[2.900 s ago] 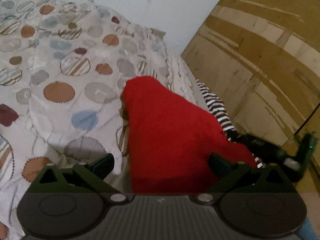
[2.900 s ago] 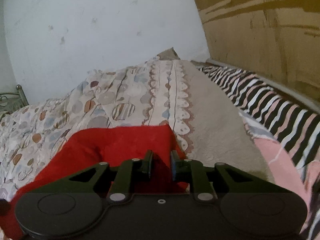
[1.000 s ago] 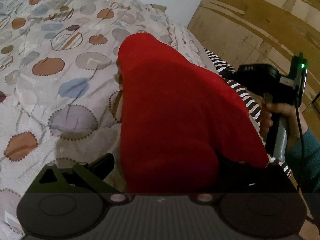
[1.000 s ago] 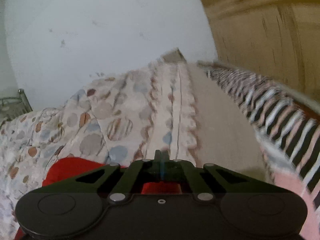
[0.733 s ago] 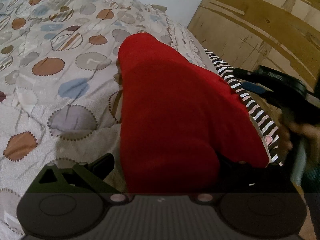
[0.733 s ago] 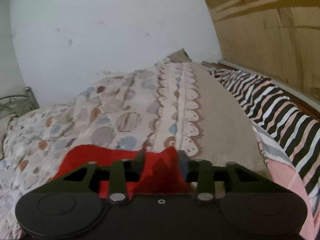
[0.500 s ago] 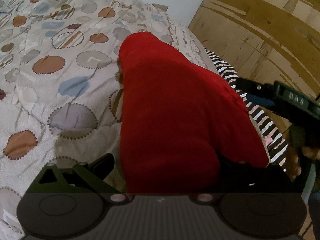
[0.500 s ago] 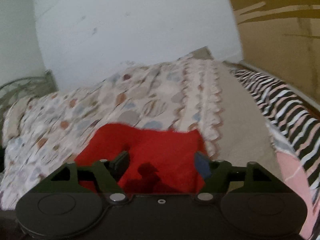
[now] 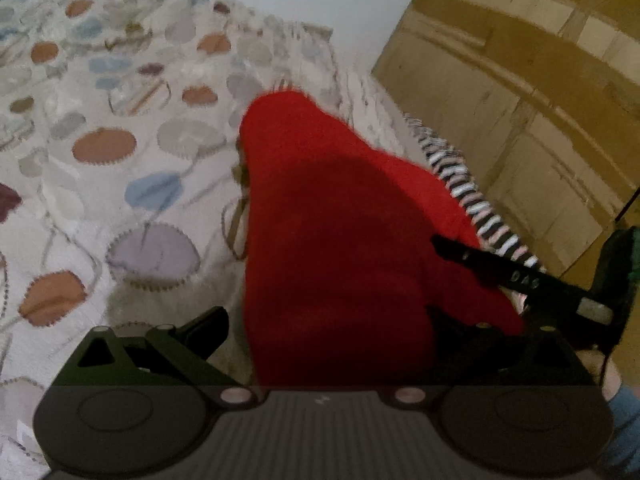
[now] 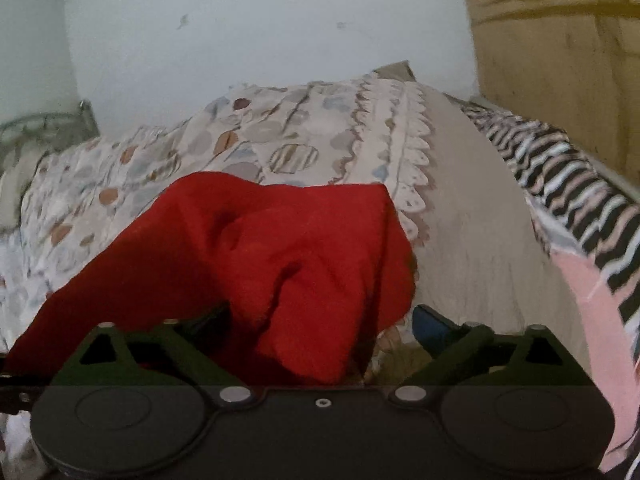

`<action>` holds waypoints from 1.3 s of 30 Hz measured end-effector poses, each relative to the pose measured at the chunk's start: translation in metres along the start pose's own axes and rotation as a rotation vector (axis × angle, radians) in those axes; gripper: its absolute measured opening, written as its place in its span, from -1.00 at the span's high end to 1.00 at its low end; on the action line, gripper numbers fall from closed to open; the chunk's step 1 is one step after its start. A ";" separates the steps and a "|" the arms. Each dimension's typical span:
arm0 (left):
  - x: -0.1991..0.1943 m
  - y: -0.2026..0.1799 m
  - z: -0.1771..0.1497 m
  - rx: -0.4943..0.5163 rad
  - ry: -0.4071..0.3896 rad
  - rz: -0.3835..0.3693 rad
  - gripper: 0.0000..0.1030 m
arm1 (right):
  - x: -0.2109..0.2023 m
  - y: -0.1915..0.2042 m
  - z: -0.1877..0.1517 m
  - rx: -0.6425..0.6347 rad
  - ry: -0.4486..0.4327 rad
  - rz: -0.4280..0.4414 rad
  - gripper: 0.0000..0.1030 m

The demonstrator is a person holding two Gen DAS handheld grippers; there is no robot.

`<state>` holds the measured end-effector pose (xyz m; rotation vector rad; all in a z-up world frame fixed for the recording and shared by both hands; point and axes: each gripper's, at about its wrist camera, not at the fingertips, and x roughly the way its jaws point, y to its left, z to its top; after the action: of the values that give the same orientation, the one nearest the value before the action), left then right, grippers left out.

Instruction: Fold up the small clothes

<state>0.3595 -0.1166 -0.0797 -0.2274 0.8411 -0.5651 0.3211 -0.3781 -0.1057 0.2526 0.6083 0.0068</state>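
I am working over a bed covered by a spotted quilt [image 9: 120,168], with a striped sheet [image 10: 580,184] running along its far side under a wooden panel [image 9: 520,92]. On the quilt lies the task's thing, a red garment [image 9: 340,240], spread in a long soft heap that reaches from just in front of my left claw away toward the wall. I judge it light and limp, a fleecy knit that will sag and crease wherever I lift it and will not slip out of a firm pinch; nothing about it is fragile. The best hold looks to me like a hem or corner, pinched through both layers, not the bulging middle. My left gripper [image 9: 324,336] has its left finger clear on the quilt beside the cloth, while its right finger is buried under the red fabric, so its jaws stand wide apart with the near end of the garment draped between and over them; whether any pad presses on it I cannot tell. My right gripper [image 10: 320,320] has just been opening, and its jaws now stand spread wide with a rumpled fold of the red garment [image 10: 280,248] lying between them, touching neither blue pad as far as I can see. From the left view that right tool reaches in from the striped side, its dark finger lying over the cloth's near right edge.
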 end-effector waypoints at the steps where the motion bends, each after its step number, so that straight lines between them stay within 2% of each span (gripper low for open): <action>1: -0.004 -0.001 0.000 0.000 -0.019 -0.002 -0.99 | 0.001 -0.002 0.000 0.016 0.002 0.007 -0.89; 6: -0.030 0.003 -0.003 -0.046 -0.217 -0.019 -0.99 | 0.003 -0.004 0.001 0.007 -0.003 0.006 -0.95; 8: -0.031 0.008 0.002 -0.082 -0.242 -0.025 -0.99 | 0.003 -0.003 0.001 0.006 -0.005 0.005 -0.95; 9: -0.028 0.010 0.007 -0.087 -0.223 -0.023 -0.99 | 0.002 -0.003 0.002 0.009 -0.009 0.007 -0.94; 12: -0.003 0.012 0.017 -0.034 -0.086 0.036 -1.00 | -0.008 -0.006 0.006 0.047 -0.064 0.057 -0.94; 14: 0.008 0.014 0.017 -0.018 -0.046 0.020 -1.00 | -0.013 -0.012 0.012 0.082 -0.103 0.072 -0.92; 16: 0.015 0.016 0.016 -0.026 -0.025 0.006 -1.00 | -0.010 -0.018 0.020 0.120 -0.128 0.060 -0.80; 19: 0.020 0.018 0.015 -0.044 -0.006 -0.003 -1.00 | 0.006 -0.028 0.034 0.159 -0.121 0.026 -0.40; 21: 0.021 0.019 0.012 -0.053 -0.005 -0.009 -1.00 | 0.023 -0.035 0.042 0.180 -0.093 0.016 0.02; 22: 0.021 0.020 0.011 -0.057 -0.005 -0.013 -1.00 | 0.031 -0.038 0.046 0.188 -0.079 0.020 0.12; 23: 0.021 0.021 0.011 -0.063 -0.003 -0.016 -1.00 | 0.036 -0.038 0.049 0.186 -0.074 0.024 0.32; 24: 0.022 0.022 0.011 -0.069 0.000 -0.019 -1.00 | 0.041 -0.039 0.053 0.179 -0.067 0.039 0.69; 25: 0.024 0.023 0.011 -0.076 0.002 -0.021 -1.00 | 0.045 -0.039 0.057 0.171 -0.060 0.049 0.78; 30: 0.030 0.017 0.013 -0.078 0.011 -0.011 -1.00 | 0.043 -0.017 0.083 0.030 -0.127 0.092 0.82; 33: 0.034 0.012 0.014 -0.070 0.015 0.000 -1.00 | 0.044 -0.008 0.095 -0.027 -0.136 0.080 0.82; 36: 0.035 0.011 0.013 -0.074 0.018 0.002 -1.00 | 0.056 -0.010 0.093 -0.052 -0.089 0.035 0.81; 39: 0.034 0.012 0.011 -0.077 0.020 -0.003 -1.00 | 0.068 -0.026 0.078 -0.016 -0.018 0.005 0.74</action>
<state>0.3907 -0.1258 -0.0987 -0.2938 0.8829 -0.5388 0.4193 -0.4164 -0.0883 0.2390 0.5891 0.0143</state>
